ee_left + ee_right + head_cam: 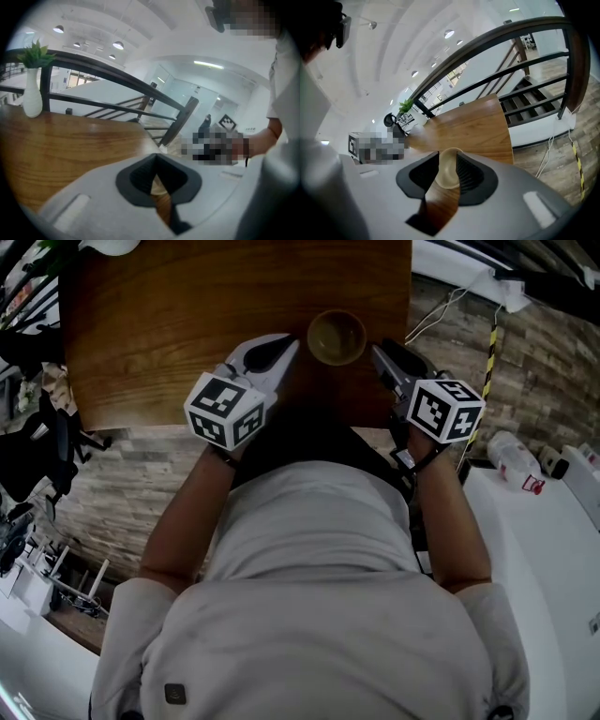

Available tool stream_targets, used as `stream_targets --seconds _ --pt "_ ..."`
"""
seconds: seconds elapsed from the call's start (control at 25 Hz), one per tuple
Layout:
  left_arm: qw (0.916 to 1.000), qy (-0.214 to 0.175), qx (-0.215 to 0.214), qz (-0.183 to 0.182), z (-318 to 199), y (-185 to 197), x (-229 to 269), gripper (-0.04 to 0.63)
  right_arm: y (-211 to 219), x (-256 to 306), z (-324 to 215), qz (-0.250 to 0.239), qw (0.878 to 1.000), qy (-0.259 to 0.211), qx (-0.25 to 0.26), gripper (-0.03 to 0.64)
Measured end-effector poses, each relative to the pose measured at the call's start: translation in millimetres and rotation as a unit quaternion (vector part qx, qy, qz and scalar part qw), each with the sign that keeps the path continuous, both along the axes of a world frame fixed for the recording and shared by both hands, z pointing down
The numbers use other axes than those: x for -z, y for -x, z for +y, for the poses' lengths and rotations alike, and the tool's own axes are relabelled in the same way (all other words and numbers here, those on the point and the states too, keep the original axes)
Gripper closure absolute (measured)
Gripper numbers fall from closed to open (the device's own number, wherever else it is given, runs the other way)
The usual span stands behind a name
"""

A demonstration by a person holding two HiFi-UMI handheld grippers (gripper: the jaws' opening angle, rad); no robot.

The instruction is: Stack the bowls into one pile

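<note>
One tan bowl [336, 337] stands upright near the front edge of the wooden table [169, 324]; I cannot tell whether it is a single bowl or several nested. My right gripper [377, 351] sits just to its right. In the right gripper view the cream bowl [446, 171] shows in the gap between the black pads of the right gripper [447, 161], which stands open. My left gripper [292, 345] rests just left of the bowl. The left gripper [156, 158] has its tips together with nothing gripped, and a sliver of bowl [157, 187] shows behind them.
A white vase with a green plant [33, 89] stands at the table's far side. A dark railing [140, 91] runs behind the table. The table's front edge [141, 426] is close to my body. A bottle [514, 460] lies on a white surface at the right.
</note>
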State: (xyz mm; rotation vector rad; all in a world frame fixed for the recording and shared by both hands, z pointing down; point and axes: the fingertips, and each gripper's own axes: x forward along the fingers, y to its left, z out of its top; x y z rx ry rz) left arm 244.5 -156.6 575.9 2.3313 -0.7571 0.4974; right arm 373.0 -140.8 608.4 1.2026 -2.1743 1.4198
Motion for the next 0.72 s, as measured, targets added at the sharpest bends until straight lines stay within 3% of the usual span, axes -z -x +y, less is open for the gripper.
stream_targets --seconds 0.28,0.72 --pt "0.9992 -0.035 0.013 0.015 3 -3 42 0.591 -1 59 1 0.021 0.996 -0.078 0.028 0.604" --pt "0.9924 -0.121 0.008 0.021 29 -6 128 0.591 13 155 27 0.029 0.981 -0.184 0.057 0.607"
